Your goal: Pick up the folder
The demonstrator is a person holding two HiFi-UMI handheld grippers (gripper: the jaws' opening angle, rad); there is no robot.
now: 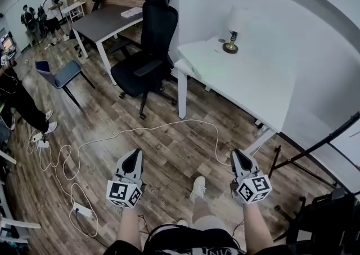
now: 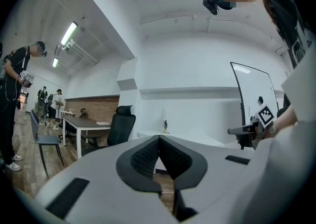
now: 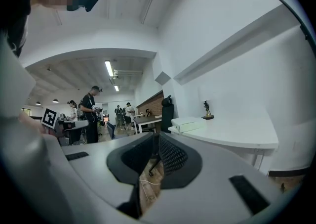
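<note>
The folder (image 1: pixel 190 66) is a flat white thing lying at the near left edge of the white table (image 1: pixel 253 88); in the right gripper view the folder (image 3: pixel 188 124) shows ahead and to the right on that table (image 3: pixel 237 134). My left gripper (image 1: pixel 135 157) and right gripper (image 1: pixel 238 156) are held level over the wood floor, well short of the table. Both are shut with nothing between the jaws, as their own views show: left gripper (image 2: pixel 159 140), right gripper (image 3: pixel 157 137).
A small dark statuette (image 1: pixel 230 42) stands at the table's far end. A black office chair (image 1: pixel 147 51) stands left of the table. A white cable (image 1: pixel 140 132) loops over the floor to a power strip (image 1: pixel 83 210). A black tripod (image 1: pixel 315 147) leans at right. People stand far left.
</note>
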